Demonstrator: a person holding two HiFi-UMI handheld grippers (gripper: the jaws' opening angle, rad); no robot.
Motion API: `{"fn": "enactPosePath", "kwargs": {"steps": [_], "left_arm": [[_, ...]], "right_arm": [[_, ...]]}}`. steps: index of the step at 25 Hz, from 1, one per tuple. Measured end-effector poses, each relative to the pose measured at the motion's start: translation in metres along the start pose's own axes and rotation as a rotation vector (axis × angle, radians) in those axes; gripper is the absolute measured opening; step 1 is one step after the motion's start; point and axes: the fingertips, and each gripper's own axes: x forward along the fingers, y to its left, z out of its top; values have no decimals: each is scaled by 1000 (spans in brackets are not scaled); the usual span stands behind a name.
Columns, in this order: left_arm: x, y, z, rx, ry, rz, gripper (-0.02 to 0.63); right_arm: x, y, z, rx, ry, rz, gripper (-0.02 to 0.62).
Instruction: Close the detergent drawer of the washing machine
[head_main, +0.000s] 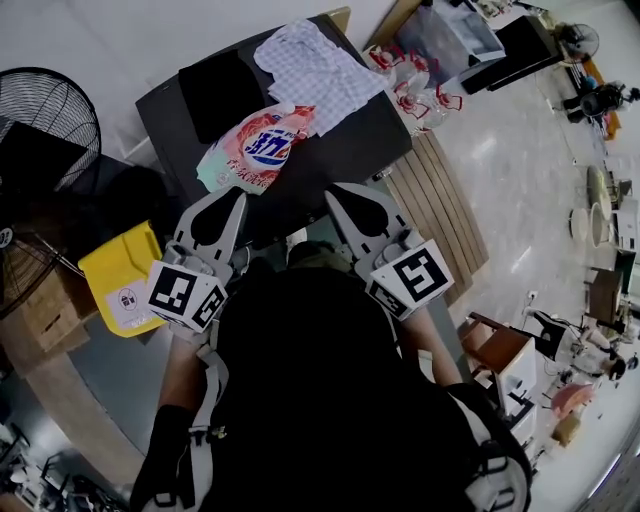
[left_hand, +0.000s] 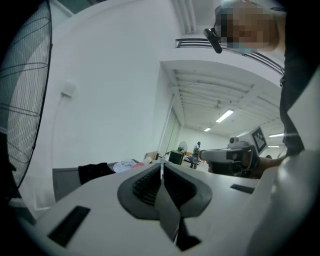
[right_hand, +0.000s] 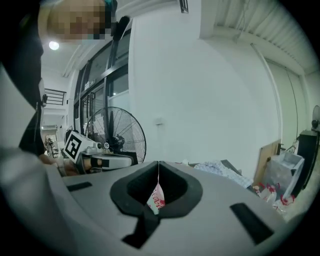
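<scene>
1. Head view: the left gripper (head_main: 236, 196) and the right gripper (head_main: 338, 192) are held side by side in front of the person's head, each with its jaws closed tip to tip and empty. Both point toward the dark-topped washing machine (head_main: 350, 150) against the wall. Its detergent drawer cannot be made out. On top lie a detergent bag (head_main: 262, 145), a checked cloth (head_main: 318, 70) and a black garment (head_main: 222, 92). A yellow bin (head_main: 120, 275) and a fan (head_main: 45, 120) stand to the left.
2. Left gripper view: the left gripper (left_hand: 161, 162) has its jaws pressed together with nothing between them. It points nearly level over the washing machine (left_hand: 65, 182).
3. Right gripper view: the right gripper (right_hand: 158, 162) is likewise closed and empty. A red-and-white patch beyond it shows through the hollow below its tips.
</scene>
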Motion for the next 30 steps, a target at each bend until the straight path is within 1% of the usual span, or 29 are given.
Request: {"fn": "enactPosePath", "kwargs": {"steps": [5,9,11,15,19,25,30], "left_arm": [[1,-14,24,66,-32,-33,11],[1,-17,33,105,-36,-33,11],[1,-17,34,116,-39,-34,11],[4,-18,35,136,-38,-33,11],[5,-17,33,102,-49,-44,11],[4,-10,32,23,-59,-48,11],[5,-7,28,20,-52,-63,11]], "right_arm": [[-7,2,20,-37,-42,-7,17],[-9,11,36,-84,-77,6,17],[-8,13,38,-99,-82,7,17],[-7,11,35,-97,-77,1,17],[-2,9,25,-74,-55,-12,17],[3,4,17,4,-47,-6,17],[9,3,12,11,-43,-2,17]]}}
